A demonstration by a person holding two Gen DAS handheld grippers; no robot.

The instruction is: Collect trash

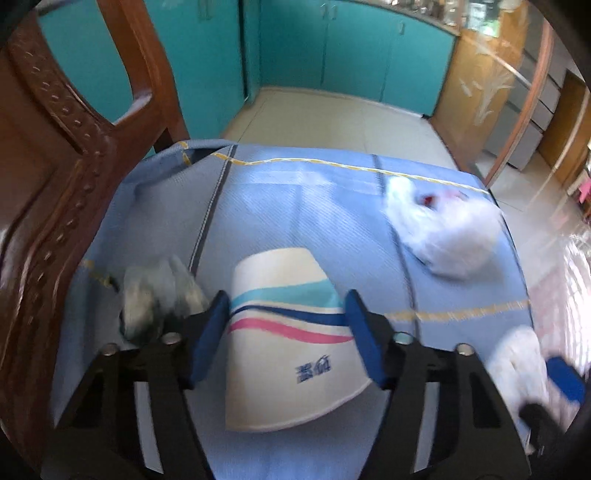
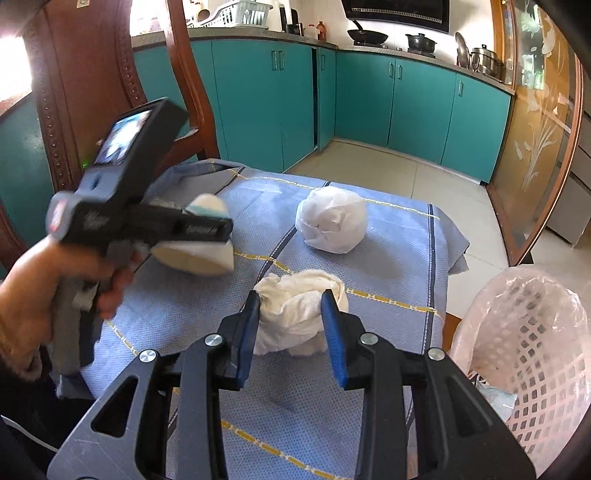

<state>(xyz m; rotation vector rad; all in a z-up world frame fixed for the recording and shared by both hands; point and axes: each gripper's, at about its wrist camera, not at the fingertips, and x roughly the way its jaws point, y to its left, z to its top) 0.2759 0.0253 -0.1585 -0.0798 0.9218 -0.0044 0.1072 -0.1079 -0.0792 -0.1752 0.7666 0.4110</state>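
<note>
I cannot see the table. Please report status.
Left gripper shut on paper cup. Right gripper shut on crumpled tissue. Basket right, unobstructed.

We see a home kitchen: teal cabinets point(image 2: 421, 107), a wok point(image 2: 367, 36) and pots point(image 2: 420, 41) on the stove, a dish rack point(image 2: 236, 15).

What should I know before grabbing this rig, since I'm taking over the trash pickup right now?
Left gripper: shut on the paper cup.
Right gripper: shut on the crumpled tissue wad.
On the tablecloth: a white bag bundle and a grey crumpled wad near the chair.
The lined basket stands right of the table; neither held piece is in it yet.
To do: bin both, then the other two.
</note>
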